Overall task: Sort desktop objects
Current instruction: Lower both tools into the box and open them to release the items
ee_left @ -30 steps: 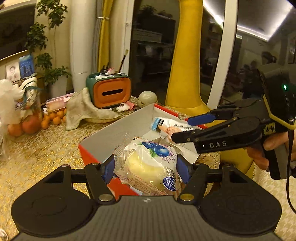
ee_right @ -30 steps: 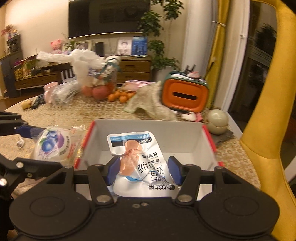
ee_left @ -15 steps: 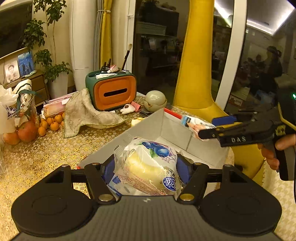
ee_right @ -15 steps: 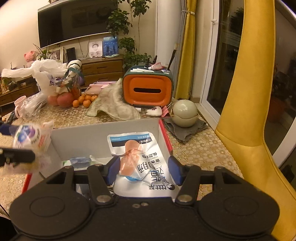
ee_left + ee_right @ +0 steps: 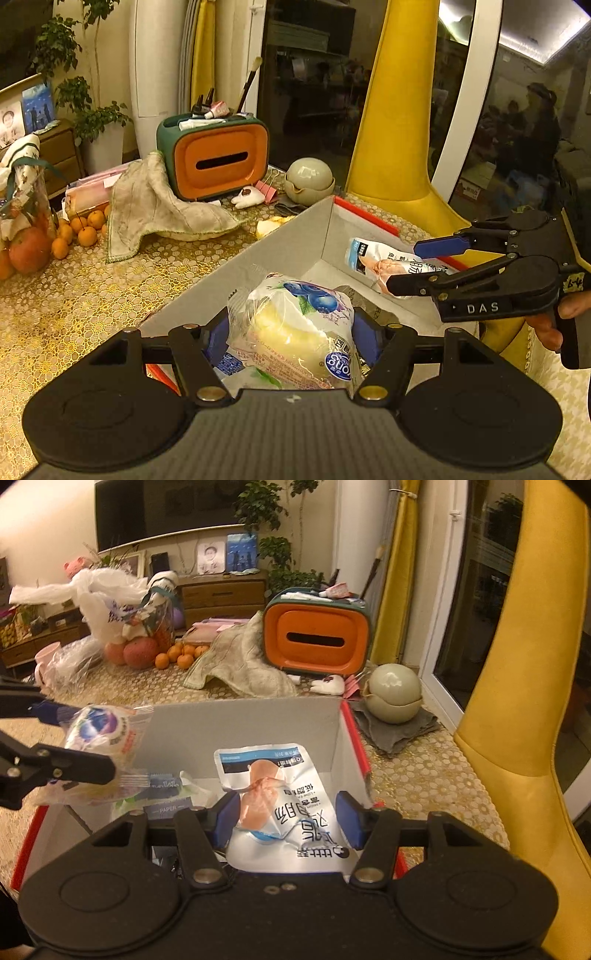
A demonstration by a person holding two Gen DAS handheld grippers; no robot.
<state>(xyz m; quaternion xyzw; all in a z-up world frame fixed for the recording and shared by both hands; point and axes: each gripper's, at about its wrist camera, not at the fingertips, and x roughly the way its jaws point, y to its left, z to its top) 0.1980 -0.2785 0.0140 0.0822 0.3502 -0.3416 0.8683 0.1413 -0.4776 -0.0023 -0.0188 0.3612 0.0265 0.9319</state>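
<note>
Both packets now over the open box

The left tongs [image 5: 291, 332] stay clenched on the bun [image 5: 295, 332], a clear wrapper with a blueberry print, and have come from beside the box [image 5: 240, 723] to above its inside. The right tongs [image 5: 284, 821] still grip the pouch [image 5: 280, 805], white with a blue band, held over the box's right end near the red rim. A second ago the bun hung outside the left wall; now both packets are inside the walls' outline, above a few wrappers on the bottom. The box sits on the gold-patterned desk [image 5: 92, 288], with the orange tissue holder [image 5: 218, 162] and cloth [image 5: 155, 206] behind it, unmoved
</note>
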